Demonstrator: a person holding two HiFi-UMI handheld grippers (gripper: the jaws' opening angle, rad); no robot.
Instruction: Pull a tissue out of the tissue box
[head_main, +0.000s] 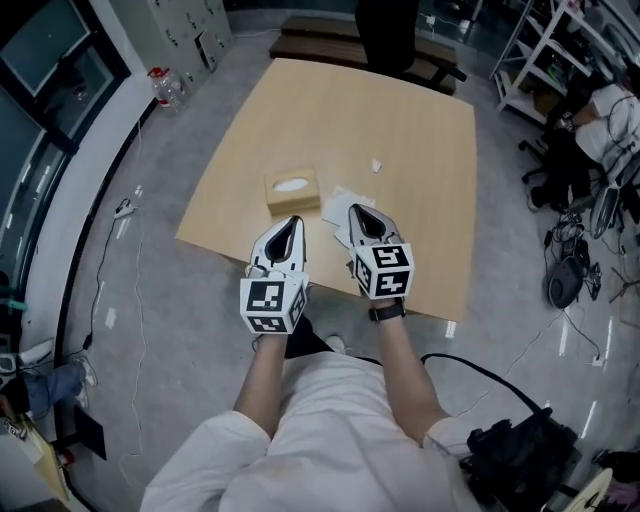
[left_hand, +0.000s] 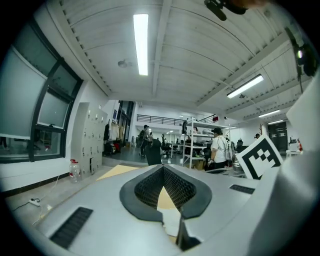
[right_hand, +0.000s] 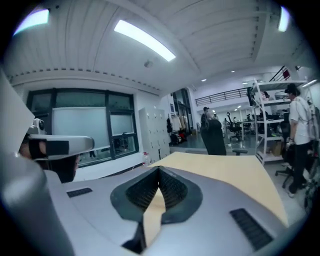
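Observation:
The tan cardboard tissue box (head_main: 292, 190) stands near the front of the light wooden table (head_main: 400, 110), with white tissue showing in its oval slot. A few loose white tissues (head_main: 338, 208) lie on the table just right of the box. My left gripper (head_main: 296, 219) hovers just in front of the box, jaws shut and empty; in the left gripper view its tips (left_hand: 163, 168) meet. My right gripper (head_main: 354, 208) hangs over the loose tissues, also shut with nothing between the jaws (right_hand: 159, 170). Both are raised off the table and point about level.
A small white scrap (head_main: 377, 165) lies further back on the table. A dark chair (head_main: 390, 35) stands at the far end. A plastic bottle (head_main: 165, 85) and cables are on the floor to the left, shelving (head_main: 545, 45) to the right, a black bag (head_main: 515, 445) by me.

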